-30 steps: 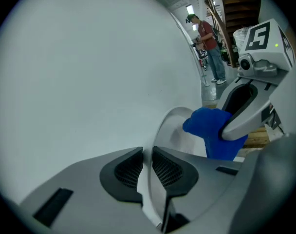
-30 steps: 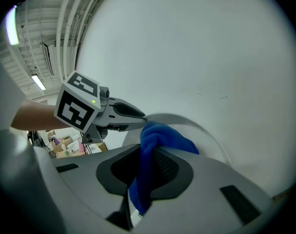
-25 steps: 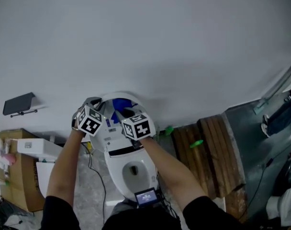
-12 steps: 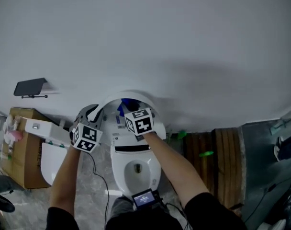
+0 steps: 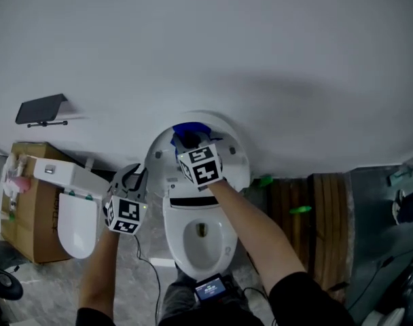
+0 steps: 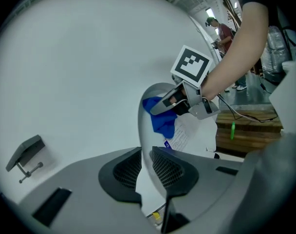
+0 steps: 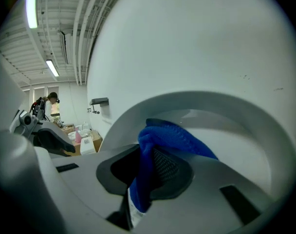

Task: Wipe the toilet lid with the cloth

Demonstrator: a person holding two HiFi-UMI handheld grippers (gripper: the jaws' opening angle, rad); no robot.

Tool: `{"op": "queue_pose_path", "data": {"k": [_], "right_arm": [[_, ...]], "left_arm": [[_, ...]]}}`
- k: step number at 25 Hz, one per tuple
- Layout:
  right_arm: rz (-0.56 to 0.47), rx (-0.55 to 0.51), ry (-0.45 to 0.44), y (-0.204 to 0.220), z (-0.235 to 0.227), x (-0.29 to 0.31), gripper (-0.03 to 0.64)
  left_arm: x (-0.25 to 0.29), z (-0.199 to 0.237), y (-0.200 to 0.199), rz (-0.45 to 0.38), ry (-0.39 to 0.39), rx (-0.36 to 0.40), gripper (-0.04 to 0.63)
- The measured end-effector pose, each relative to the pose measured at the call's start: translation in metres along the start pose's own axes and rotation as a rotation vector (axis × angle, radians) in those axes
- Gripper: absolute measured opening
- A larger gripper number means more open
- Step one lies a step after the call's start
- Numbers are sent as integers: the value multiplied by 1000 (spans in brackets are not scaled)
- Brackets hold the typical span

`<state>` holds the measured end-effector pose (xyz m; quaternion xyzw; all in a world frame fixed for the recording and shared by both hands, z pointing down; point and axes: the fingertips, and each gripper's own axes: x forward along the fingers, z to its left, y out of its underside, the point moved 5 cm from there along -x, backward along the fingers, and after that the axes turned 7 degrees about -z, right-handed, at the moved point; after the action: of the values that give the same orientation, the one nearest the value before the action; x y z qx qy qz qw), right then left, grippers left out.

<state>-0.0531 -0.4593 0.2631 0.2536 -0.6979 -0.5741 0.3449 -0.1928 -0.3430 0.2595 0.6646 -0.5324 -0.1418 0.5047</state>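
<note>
Here, the right gripper (image 7: 148, 169) is clenched on the blue cloth (image 7: 179, 138). The fabric is bunched between its jaws and pressed against the inner face of the raised toilet lid (image 5: 228, 138). In the head view the cloth sits near the lid's 12 o'clock edge, just beyond that gripper's tips. The left gripper (image 6: 146, 165) is closed on the lid's rim at about 8 o'clock, with the thin white edge running between its pads (image 6: 168, 168). Below the lid, toward 6 o'clock, the open bowl (image 5: 200, 240) shows. At 9 o'clock of the toilet are a white oval piece (image 5: 76, 228) and a cardboard box (image 5: 26, 233). A wooden pallet (image 5: 318, 226) lies at 3 o'clock. A dark bracket (image 5: 40, 109) hangs on the wall (image 5: 206, 46) at 10 o'clock.
</note>
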Motion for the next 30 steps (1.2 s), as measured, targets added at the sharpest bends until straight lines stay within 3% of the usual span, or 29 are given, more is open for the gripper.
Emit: {"op": "queue_pose_path", "data": {"k": [3, 12, 17, 20, 25, 30], "right_arm": [[-18, -7, -10, 8, 12, 11, 57], [-2, 30, -63, 35, 51, 38, 57], [55, 67, -89, 56, 73, 48, 57], [38, 64, -75, 67, 79, 51, 57], [4, -40, -56, 68, 92, 50, 57], [59, -121, -130, 103, 114, 51, 57]], "left_arm": [[-3, -8, 26, -20, 24, -23, 69], [-16, -44, 117, 46, 97, -94, 69], [-26, -59, 147, 69, 125, -106, 69], [-32, -62, 156, 71, 128, -111, 69], [-35, -64, 175, 81, 124, -126, 69], [-32, -70, 192, 100, 106, -159, 69]]}}
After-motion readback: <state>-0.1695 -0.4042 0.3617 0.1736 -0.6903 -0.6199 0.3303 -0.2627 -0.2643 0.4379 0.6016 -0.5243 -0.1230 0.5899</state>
